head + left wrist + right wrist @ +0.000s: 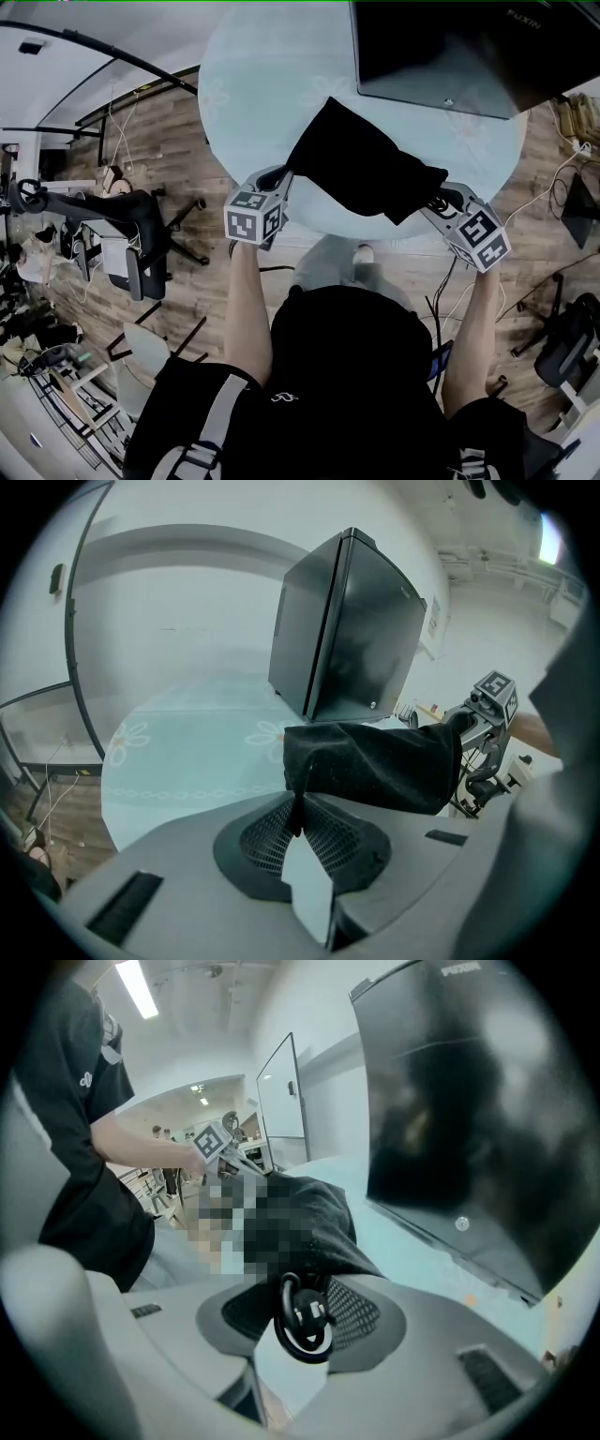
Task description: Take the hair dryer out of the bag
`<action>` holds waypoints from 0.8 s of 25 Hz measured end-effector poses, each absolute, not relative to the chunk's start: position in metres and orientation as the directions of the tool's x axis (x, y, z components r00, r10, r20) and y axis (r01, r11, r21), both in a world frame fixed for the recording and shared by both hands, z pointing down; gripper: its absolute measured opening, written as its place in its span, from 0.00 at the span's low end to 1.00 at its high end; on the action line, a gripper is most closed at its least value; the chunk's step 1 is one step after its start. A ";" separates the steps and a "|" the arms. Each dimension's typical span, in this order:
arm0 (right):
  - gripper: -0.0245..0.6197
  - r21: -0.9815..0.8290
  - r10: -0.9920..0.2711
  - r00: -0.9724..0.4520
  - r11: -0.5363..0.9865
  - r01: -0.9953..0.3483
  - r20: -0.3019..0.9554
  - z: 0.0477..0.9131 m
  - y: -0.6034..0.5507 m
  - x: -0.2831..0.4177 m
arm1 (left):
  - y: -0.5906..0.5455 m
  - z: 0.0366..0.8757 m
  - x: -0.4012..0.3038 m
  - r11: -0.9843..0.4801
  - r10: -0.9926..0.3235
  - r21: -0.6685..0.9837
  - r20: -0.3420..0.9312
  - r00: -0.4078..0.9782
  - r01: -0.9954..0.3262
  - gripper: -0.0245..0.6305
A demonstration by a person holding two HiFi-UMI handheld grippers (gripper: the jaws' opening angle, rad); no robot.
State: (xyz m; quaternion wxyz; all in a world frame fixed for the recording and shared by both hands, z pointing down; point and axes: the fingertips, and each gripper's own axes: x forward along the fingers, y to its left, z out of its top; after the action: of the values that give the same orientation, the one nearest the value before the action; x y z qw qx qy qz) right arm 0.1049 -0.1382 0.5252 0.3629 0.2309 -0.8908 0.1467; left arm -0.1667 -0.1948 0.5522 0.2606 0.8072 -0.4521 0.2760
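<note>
A black cloth bag [361, 169] hangs stretched between my two grippers above the near edge of a round pale-blue table [281, 75]. My left gripper [281, 180] is shut on a pinched corner of the bag [375, 766], the fabric caught between its pads [298, 822]. At the bag's other end my right gripper [439, 202] is shut on a black rounded end with a ring [305, 1321] that sticks out of the bag's mouth; it looks like the hair dryer's handle end. The remainder of the dryer is hidden inside the bag [323, 1218].
A large black cabinet-like box [450, 52] stands on the far right of the table, also in the left gripper view [347, 630]. Office chairs [131, 234] and cables lie on the wooden floor around the table.
</note>
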 end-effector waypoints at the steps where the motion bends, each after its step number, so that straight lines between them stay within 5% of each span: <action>1: 0.28 -0.089 -0.314 -0.623 0.845 -0.528 0.716 0.524 -0.137 0.109 | -0.193 0.551 -0.168 -0.451 -0.591 0.170 0.678 0.436 -0.876 0.10; 20: 0.28 0.006 -0.472 -0.467 0.708 -0.706 0.748 0.518 -0.112 0.160 | -0.154 0.536 -0.179 -0.376 -0.688 0.150 0.616 0.384 -0.914 0.10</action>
State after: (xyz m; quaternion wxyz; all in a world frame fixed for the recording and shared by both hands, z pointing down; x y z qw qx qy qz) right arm 0.1604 -0.1124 0.5176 0.3800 0.3496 -0.8424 0.1540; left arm -0.1791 -0.1544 0.5356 0.2420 0.7958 -0.5033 0.2341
